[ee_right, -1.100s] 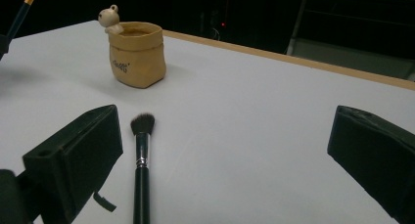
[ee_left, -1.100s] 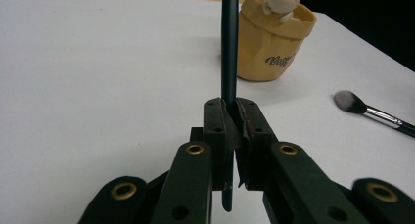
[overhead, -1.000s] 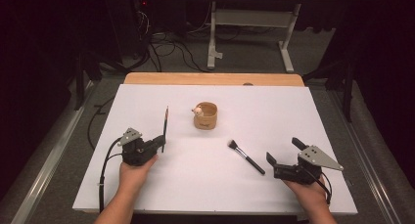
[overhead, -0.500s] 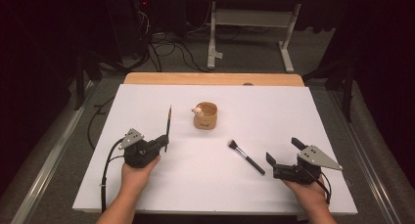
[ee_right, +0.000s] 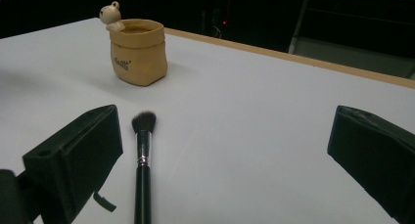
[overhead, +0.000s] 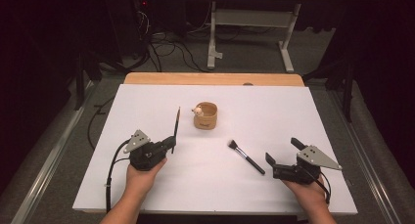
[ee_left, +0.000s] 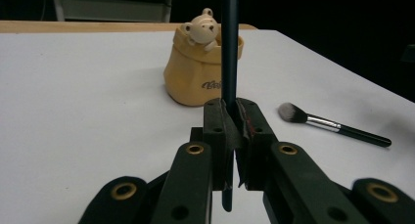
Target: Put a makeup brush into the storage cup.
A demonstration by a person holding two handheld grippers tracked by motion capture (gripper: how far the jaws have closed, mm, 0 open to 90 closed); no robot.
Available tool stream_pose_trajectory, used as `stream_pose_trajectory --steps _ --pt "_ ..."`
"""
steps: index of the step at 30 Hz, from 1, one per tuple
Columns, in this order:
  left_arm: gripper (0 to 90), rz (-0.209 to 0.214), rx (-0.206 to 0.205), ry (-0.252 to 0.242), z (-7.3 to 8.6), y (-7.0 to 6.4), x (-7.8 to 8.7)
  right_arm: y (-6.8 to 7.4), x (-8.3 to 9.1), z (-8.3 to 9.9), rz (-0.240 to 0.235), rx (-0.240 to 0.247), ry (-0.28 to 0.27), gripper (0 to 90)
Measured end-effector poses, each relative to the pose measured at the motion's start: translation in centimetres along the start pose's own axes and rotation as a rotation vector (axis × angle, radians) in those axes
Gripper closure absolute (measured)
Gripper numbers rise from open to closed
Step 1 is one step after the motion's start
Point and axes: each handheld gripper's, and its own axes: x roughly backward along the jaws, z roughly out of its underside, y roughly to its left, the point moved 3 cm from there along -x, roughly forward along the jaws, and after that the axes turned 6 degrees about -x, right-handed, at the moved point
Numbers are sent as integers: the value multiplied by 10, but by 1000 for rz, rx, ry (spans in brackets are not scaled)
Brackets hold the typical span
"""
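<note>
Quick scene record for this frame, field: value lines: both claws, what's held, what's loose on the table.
left claw: shut on thin dark stick, which stands about upright
right claw: open, holds nothing, low over the table
makeup brush: flat on the table, just left of the right claw, bristles pointing toward the cup, not gripped
cup: tan, small bear figure on its rim, upright mid-table, nothing seen inside
table: white top, wooden strip along the far edge

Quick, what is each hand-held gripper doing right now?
Left hand-held gripper: closed on a thin dark stick, held upright.
Right hand-held gripper: open, holding nothing; the makeup brush lies between its jaws.
</note>
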Motion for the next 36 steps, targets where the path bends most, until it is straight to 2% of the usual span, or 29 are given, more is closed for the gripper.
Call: stream_pose_trajectory --steps 1,23,36 --pt "844 1 -12 -1 0 -2 -1 0 0 0 0 -5 2 10" --pt "844 123 -61 -24 -10 -50 -22 2 -1 1 -3 10 8 10" --pt "843 163 -82 -28 -12 -67 -35 8 -6 2 -15 19 18 10"
